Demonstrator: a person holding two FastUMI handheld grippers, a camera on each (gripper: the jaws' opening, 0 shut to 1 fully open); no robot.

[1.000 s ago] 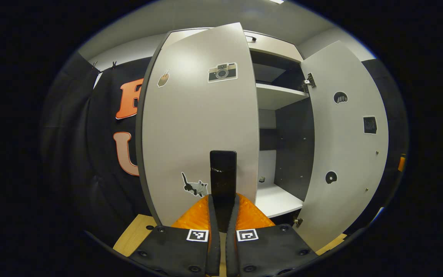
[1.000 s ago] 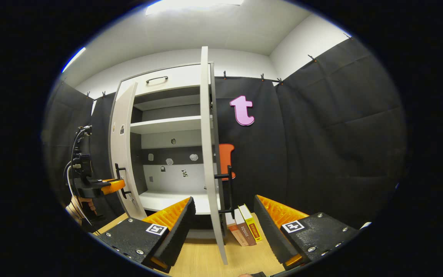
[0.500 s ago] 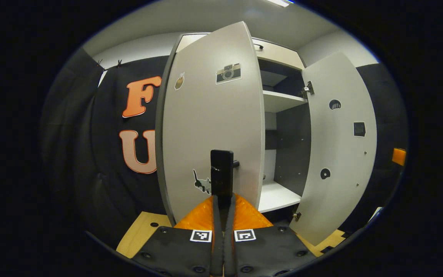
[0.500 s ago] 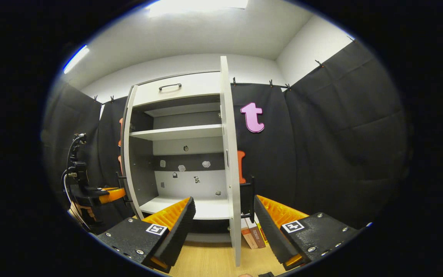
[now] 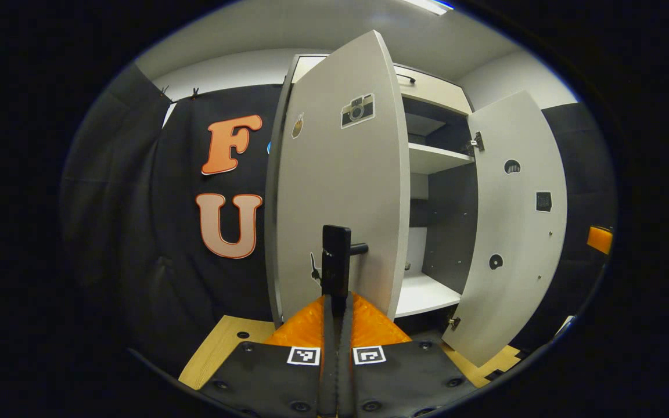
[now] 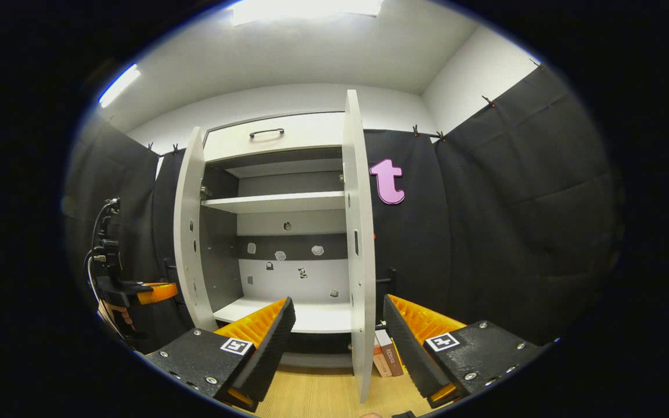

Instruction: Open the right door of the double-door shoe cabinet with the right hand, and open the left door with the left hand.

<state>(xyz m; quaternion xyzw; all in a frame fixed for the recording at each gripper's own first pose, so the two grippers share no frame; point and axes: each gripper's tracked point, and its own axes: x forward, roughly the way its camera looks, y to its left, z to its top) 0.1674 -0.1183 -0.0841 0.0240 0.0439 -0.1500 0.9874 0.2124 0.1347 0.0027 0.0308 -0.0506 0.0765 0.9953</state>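
Note:
The pale shoe cabinet [image 6: 279, 203] stands with both doors swung out. My left gripper [image 5: 335, 297] is shut on the black bar handle [image 5: 335, 260] of the left door [image 5: 340, 174], which carries several stickers. The right door [image 5: 520, 232] hangs wide open to the right, with bare shelves [image 5: 430, 158] behind it. In the right gripper view my right gripper [image 6: 337, 318] is open with nothing between its fingers, a little short of the right door [image 6: 358, 249], seen edge-on. The left door [image 6: 186, 244] and the left gripper [image 6: 154, 292] at its handle are far left there.
A top drawer with a black handle [image 6: 266, 133] sits above the doors. A few books [image 6: 387, 357] stand on the wooden floor [image 6: 311, 395] behind the right door. Black cloth walls close in on both sides. A hand [image 6: 115, 310] holds the left gripper.
The left door has swung further out with my left gripper on its handle. The right door has turned a bit more open, and my right gripper stays open and apart from it.

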